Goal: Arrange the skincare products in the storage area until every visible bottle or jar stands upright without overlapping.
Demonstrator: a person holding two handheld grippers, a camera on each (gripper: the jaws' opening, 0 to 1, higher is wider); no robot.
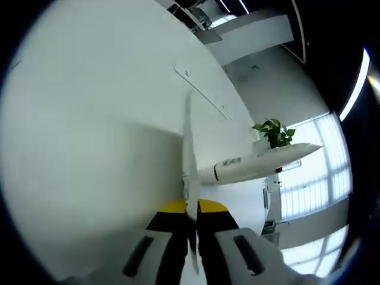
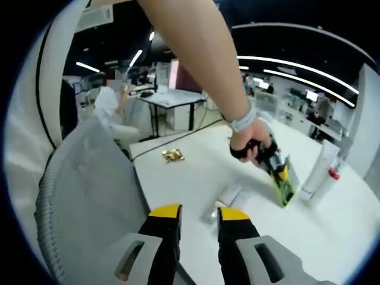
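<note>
My left gripper (image 1: 193,209) is shut on a thin white strip (image 1: 189,154) that I see edge-on; what it belongs to I cannot tell. Beyond it a white tube (image 1: 255,163) with a dark band lies sideways in the rolled left gripper view. In the right gripper view, a hand holds the left gripper (image 2: 284,189) tip-down on the white table (image 2: 196,172), just left of two upright white tubes (image 2: 320,163). A small white tube (image 2: 228,199) lies on the table just ahead of my open, empty right gripper (image 2: 199,215).
A grey mesh chair back (image 2: 89,190) stands close on the left of the right gripper. A small gold packet (image 2: 173,155) lies farther back on the table. A person (image 2: 110,101) sits at the desks behind. A green plant (image 1: 274,132) rises behind the tube.
</note>
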